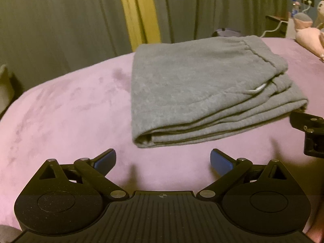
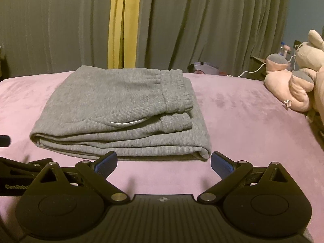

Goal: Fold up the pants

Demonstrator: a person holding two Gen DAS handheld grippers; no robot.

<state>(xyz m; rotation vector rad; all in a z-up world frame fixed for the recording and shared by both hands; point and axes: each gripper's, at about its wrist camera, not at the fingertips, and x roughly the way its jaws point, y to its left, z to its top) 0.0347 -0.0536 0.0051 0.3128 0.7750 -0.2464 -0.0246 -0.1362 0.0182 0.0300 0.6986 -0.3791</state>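
Grey sweatpants (image 1: 194, 85) lie folded in a flat stack of several layers on the pink bed (image 1: 64, 113), with the elastic waistband on top toward the right. They also show in the right wrist view (image 2: 113, 111). My left gripper (image 1: 163, 163) is open and empty, just short of the stack's near left corner. My right gripper (image 2: 164, 165) is open and empty, its blue pads (image 2: 221, 166) close to the stack's near edge. Part of the right gripper (image 1: 309, 133) shows at the right edge of the left wrist view.
Grey curtains with a yellow strip (image 2: 123, 24) hang behind the bed. A pink plush toy (image 2: 297, 77) lies at the bed's right side. A nightstand with a bottle and white cable (image 2: 283, 50) stands beyond it.
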